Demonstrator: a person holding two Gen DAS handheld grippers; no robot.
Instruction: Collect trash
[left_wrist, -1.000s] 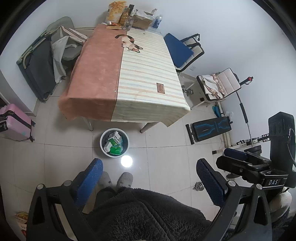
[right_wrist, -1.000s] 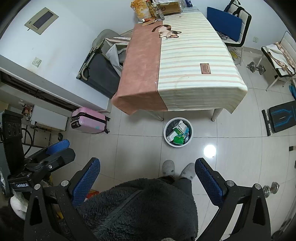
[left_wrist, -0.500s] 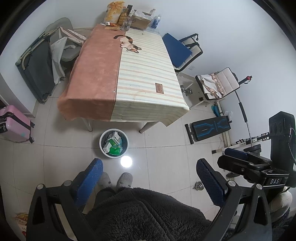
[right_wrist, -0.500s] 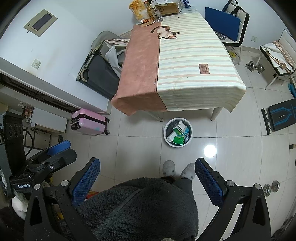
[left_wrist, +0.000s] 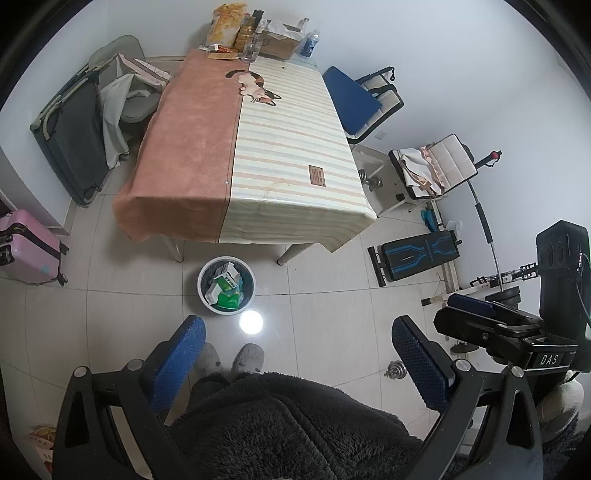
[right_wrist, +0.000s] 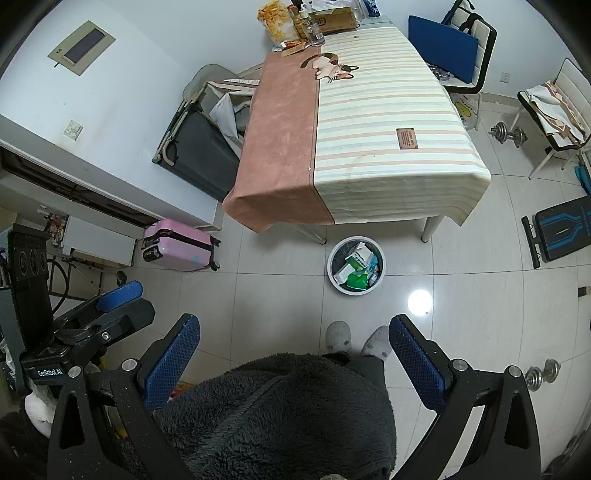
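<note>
**Trash in the bin, both claws empty**

The trash (left_wrist: 225, 286), a handful of green-and-white cartons and wrappers, lies inside the round white bin (left_wrist: 202, 291) that stands on the tiled floor just beyond the near edge of the bench (left_wrist: 258, 155). In the right wrist view the same bin (right_wrist: 334, 281) sits between the two near bench legs, with the person's slippers (right_wrist: 356, 341) a little nearer than it.

The left claw (left_wrist: 297, 354) is spread wide with nothing between its blue pads, held high over the person's dark fleece; the right claw (right_wrist: 293, 354) is likewise released and empty (each shows at the edge of the other's view, also carrying nothing).

As a judgement, the collecting looks largely done: the striped and pink cloth on the bench is bare over its near and middle stretch, and no loose litter shows on the tiles around the bin. What remains uncertain is the cluster at the far end of the bench (left_wrist: 255, 35), where snack bags, bottles and a cardboard box stand together; whether any of that counts as trash cannot be told from here. A bit of coloured packaging also shows on the floor at the near left corner (left_wrist: 40, 435), too small to identify.
</note>
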